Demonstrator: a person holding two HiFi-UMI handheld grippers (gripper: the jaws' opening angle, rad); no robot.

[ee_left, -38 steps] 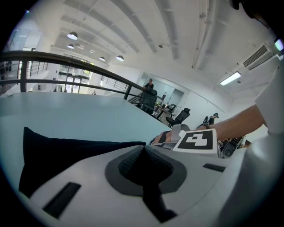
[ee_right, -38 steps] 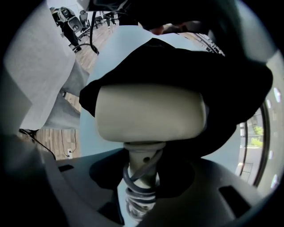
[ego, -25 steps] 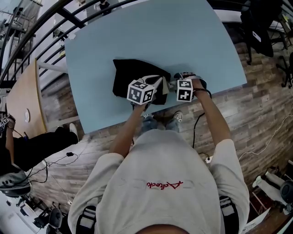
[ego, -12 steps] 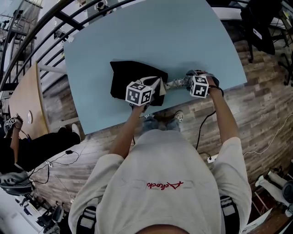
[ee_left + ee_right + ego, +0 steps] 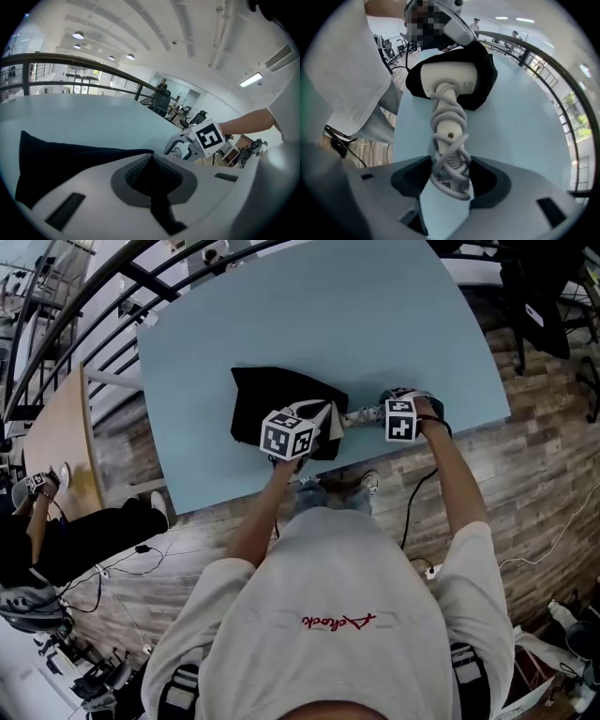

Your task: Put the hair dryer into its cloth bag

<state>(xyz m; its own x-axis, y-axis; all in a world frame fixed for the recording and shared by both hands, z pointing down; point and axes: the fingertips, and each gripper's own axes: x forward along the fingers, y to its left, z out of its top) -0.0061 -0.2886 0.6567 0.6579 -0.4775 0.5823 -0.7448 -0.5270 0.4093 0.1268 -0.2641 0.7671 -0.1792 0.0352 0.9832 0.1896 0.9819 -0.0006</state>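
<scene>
Right, status:
table: light blue top [image 5: 328, 315]; both grippers work near its near edge.
cloth bag: black [image 5: 272, 390], lying on the table left of the dryer. Its right-hand edge is the one being pinched.
left gripper: [image 5: 151, 163] jaws closed tight on a fold of the bag's edge. The black cloth rises from the table up into the pinch.
hair dryer: white-grey [image 5: 449, 80], on the table just right of the bag. Its head is at the bag and its handle points away from it, toward the right gripper.
dryer head: black cloth shows behind it and on both sides. Can't tell whether it's inside the bag or just lying on the cloth.
cord: grey [image 5: 442, 115], wound in loops round the handle from below the head to the butt end.
right gripper: [image 5: 451, 177] points steeply down over the handle's butt end. Its jaws have just been closing and are set wide, with the cord-wrapped handle between them and both pads against the outer loops.
spacing: the grippers sit side by side, close but apart, with the handle lying between them.
person: at the table's near edge in a light shirt, one arm out to each gripper.
floor: wood planks [image 5: 525, 456] beyond the table edge.
</scene>
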